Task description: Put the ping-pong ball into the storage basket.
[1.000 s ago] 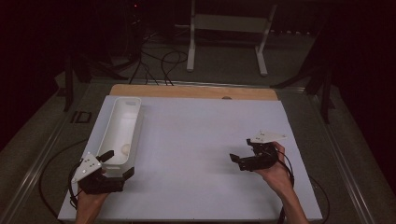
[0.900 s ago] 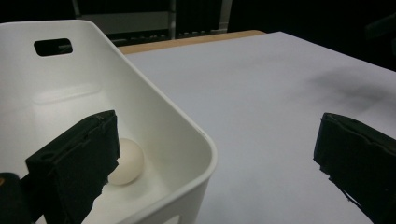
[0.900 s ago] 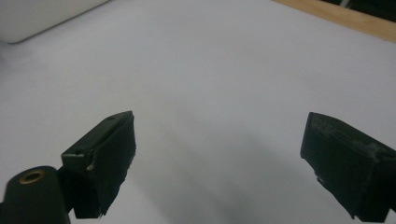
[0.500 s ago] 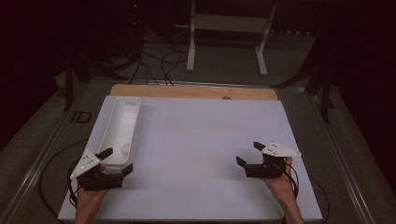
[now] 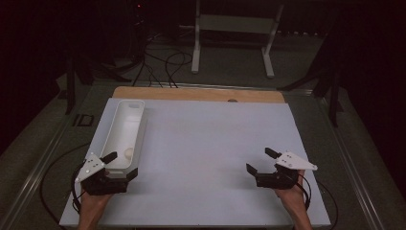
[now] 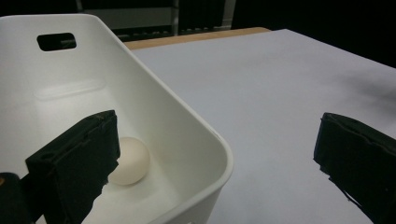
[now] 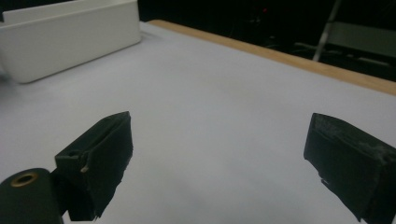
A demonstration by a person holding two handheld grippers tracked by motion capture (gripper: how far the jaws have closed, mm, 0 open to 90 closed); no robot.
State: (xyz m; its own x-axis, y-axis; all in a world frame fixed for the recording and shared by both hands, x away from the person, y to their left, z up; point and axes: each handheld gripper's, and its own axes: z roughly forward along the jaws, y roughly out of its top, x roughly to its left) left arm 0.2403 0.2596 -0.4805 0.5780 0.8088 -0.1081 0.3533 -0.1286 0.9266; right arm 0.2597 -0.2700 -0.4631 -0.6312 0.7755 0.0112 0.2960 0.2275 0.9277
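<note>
My left gripper [image 6: 219, 154] gapes wide astride the white bin's [image 5: 125, 132] near corner, one jaw half hiding the pale ball [image 6: 133, 160] inside; right gripper [image 5: 263, 161] wide open, empty, over bare table [image 5: 210, 139].

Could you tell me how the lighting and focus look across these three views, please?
High view: dim, surroundings nearly black, white table evenly lit. Left gripper view: bin and ball clear, near jaws soft. Right gripper view: jaws blurred, far bin soft.

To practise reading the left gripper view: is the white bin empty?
No. A pale round ball lies on the floor of the white bin, near its close end.
</note>
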